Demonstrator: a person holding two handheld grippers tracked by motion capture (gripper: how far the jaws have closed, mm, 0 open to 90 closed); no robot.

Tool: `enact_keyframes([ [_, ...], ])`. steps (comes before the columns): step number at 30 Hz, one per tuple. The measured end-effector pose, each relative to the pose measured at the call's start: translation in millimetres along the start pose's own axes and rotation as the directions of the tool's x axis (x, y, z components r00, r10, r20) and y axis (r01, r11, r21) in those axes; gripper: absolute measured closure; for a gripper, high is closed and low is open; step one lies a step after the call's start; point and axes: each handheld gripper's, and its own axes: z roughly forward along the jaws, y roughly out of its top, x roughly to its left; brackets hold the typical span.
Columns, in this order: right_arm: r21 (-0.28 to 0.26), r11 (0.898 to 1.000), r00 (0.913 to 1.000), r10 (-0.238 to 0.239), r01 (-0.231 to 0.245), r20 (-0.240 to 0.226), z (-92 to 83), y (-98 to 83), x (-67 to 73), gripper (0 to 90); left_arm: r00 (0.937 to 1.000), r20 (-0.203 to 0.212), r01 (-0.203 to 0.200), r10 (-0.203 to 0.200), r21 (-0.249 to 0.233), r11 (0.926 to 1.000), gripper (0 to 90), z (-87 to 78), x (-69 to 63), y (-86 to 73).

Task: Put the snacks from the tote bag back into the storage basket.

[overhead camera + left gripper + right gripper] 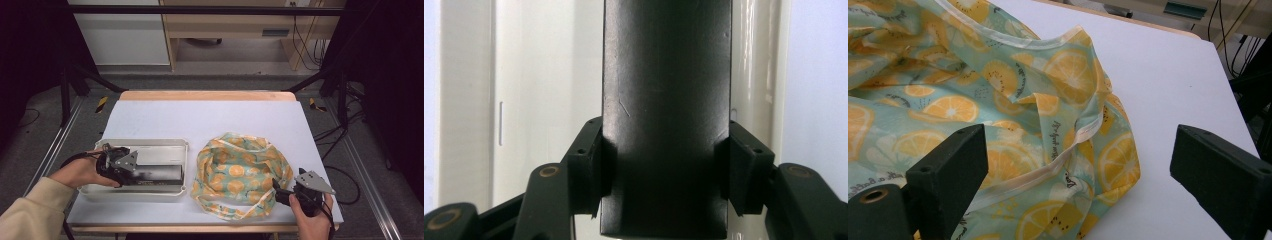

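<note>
The black box [157,173] lies in the white tray [150,145] at the lower left, pinched by the left gripper [666,170]. At the lower right, the right gripper [1078,170] is spread wide by the orange-print bag [240,170].

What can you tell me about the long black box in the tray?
The long black box is a dark, matte, straight-sided block with faint scratches. It lies flat along the near side of the white tray, lengthwise. The left claw grips one end, its pads pressed on both long sides.

Long black box [156,173] flat in white tray [150,144]
</note>
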Motion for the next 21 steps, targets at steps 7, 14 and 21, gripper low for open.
enact_keyframes([
  [7, 0.000, 1.000, 1.0000, -0.001, 0.001, 0.000, 0.0, -0.1, -0.1, 8.7, 0.9999, 0.010, -0.004, 0.004, 0.002, 1.0000, 43.4, 0.2, -0.9, 0.0],
  [14, 0.001, 1.000, 1.0000, 0.001, -0.001, 0.001, -0.1, -0.1, -0.2, 8.7, 0.9997, 0.022, -0.010, 0.010, 0.007, 0.9999, 43.4, 1.2, -2.0, 0.2],
  [21, 0.004, 1.000, 1.0000, -0.003, 0.003, 0.000, 0.2, -0.1, -0.1, 8.6, 0.9997, 0.024, -0.009, 0.008, 0.004, 1.0000, 43.4, 2.2, -0.9, -0.2],
])
